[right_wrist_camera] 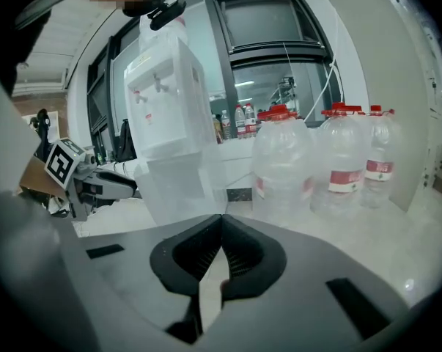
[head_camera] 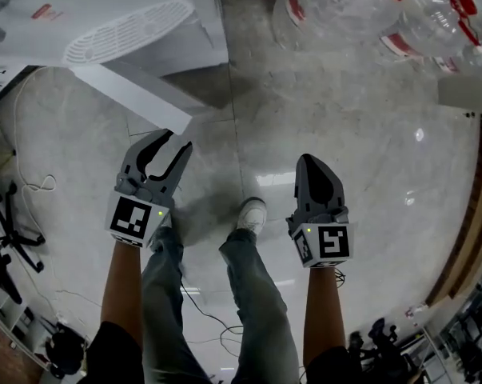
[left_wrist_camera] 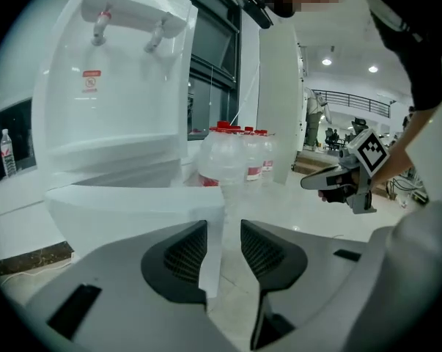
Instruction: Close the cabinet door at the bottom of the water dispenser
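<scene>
Head view: cabinet door (head_camera: 133, 94) stands open beside the left gripper (head_camera: 173, 140)

A thin white panel, the door swings out over the floor (head_camera: 344, 150) from the foot of the water dispenser (head_camera: 105, 14), far left. It looks light, stiff and smooth. On its hinge it should yield to a gentle push on the free edge, so no firm grip seems needed. The left gripper's fingers (left_wrist_camera: 180, 259) are wide, with that edge showing between them unpinched. The right gripper (head_camera: 307, 160) hangs well apart, its fingers (right_wrist_camera: 199, 255) pressed together on nothing. Large water bottles (head_camera: 344, 14) stand far right, seemingly clear of the swing. Cables (head_camera: 33, 186) trail on the left.
</scene>
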Demonstrator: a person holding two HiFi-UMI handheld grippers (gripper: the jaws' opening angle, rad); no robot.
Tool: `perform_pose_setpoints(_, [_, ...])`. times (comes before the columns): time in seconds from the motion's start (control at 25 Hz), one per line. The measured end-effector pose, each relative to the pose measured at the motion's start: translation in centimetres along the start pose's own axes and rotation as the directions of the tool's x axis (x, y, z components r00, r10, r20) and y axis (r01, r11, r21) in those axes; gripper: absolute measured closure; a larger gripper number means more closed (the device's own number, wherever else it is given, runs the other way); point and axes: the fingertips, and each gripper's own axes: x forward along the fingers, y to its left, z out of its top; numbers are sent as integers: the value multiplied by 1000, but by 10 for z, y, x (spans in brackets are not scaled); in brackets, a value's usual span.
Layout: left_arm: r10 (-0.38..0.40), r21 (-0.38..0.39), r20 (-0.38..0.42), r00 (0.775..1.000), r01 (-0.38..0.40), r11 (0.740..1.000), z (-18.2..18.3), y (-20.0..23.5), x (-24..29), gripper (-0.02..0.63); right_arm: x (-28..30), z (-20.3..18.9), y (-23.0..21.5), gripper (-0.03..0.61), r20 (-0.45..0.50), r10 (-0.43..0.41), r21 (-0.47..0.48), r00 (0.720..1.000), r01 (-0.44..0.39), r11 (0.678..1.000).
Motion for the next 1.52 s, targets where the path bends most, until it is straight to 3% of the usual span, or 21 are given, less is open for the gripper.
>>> perform_pose_setpoints(0.32, [-53, 99, -4, 999, 54, 994, 7, 5, 56, 459, 11, -14, -31, 566, -6, -54, 5, 999, 54, 999])
perform_pose_setpoints(0.56, [-86, 164, -23, 996, 89, 982, -1, 16, 89, 459, 27, -3, -52, 566, 111, -107, 52, 988, 102, 993])
perform_pose_setpoints(0.8, [-68, 163, 4, 998, 67, 984, -1, 52, 116, 459, 47, -4, -53, 566, 111, -120, 15, 987, 120, 993])
perform_pose_setpoints(0.96, [-29, 114, 23, 999, 26, 993, -2, 88, 129, 459, 54, -19, -53, 566, 52, -132, 25, 990, 131, 991])
perform_pose_setpoints(1.08, [-5, 113, 25, 1000, 2, 994, -1, 105, 137, 454, 59, -18, -55, 566, 80, -147, 32, 986, 145, 989])
perform_pose_setpoints(1.24, [8, 157, 22, 1000, -11, 988, -2, 109, 141, 479, 61, -28, -55, 566, 47, -148, 37, 988, 146, 989])
perform_pose_setpoints(1.4, [6, 108, 34, 999, -10, 994, -2, 106, 142, 471, 61, -21, -57, 566, 95, -153, 42, 984, 150, 988])
perform_pose_setpoints(1.52, [-12, 115, 37, 999, 8, 993, 3, 92, 137, 471, 55, -19, -52, 566, 79, -145, 33, 986, 142, 989])
